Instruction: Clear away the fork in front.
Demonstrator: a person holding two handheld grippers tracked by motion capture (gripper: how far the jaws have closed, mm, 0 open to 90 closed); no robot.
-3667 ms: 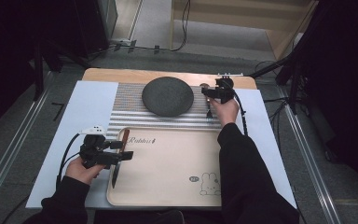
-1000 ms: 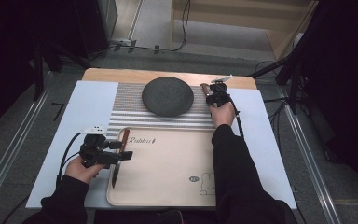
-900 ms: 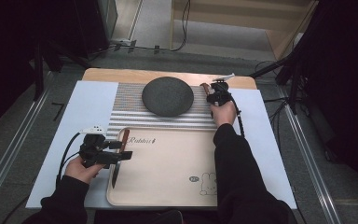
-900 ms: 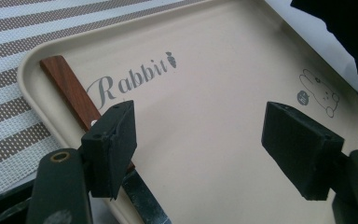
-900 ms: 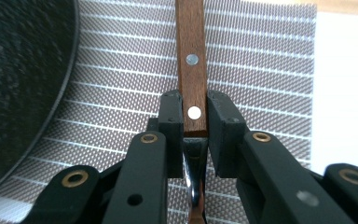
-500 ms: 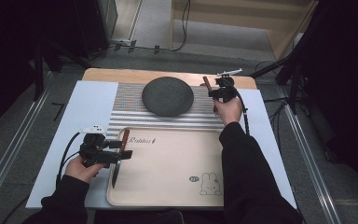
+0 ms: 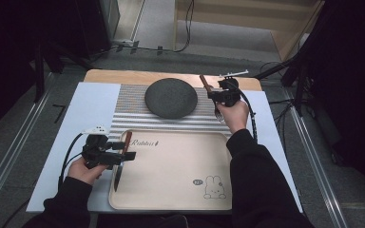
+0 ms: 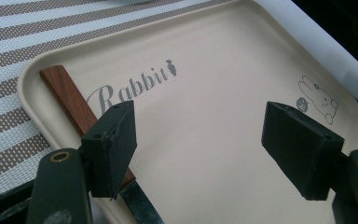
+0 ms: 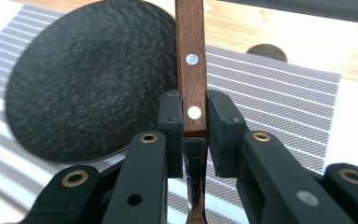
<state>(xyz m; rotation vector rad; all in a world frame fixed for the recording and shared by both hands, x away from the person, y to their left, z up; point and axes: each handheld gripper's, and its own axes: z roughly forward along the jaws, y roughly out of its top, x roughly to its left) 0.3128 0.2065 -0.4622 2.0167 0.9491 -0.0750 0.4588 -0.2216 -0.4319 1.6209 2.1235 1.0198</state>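
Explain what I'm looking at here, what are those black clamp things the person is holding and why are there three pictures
A person sits at a table with a hand-held two-jaw gripper in each hand. One picture comes from a camera fixed above the table; the other two come from small cameras riding on each gripper, looking along its black jaws.

On the table lie a striped placemat, a dark round plate and a beige tray printed with "Rabbit" and a bunny.

The right gripper is shut on the wooden handle of a piece of cutlery, lifted beside the plate; its metal end is hidden, so I cannot tell fork from knife.

The left gripper is open over the tray's edge, above a wooden-handled knife lying there.
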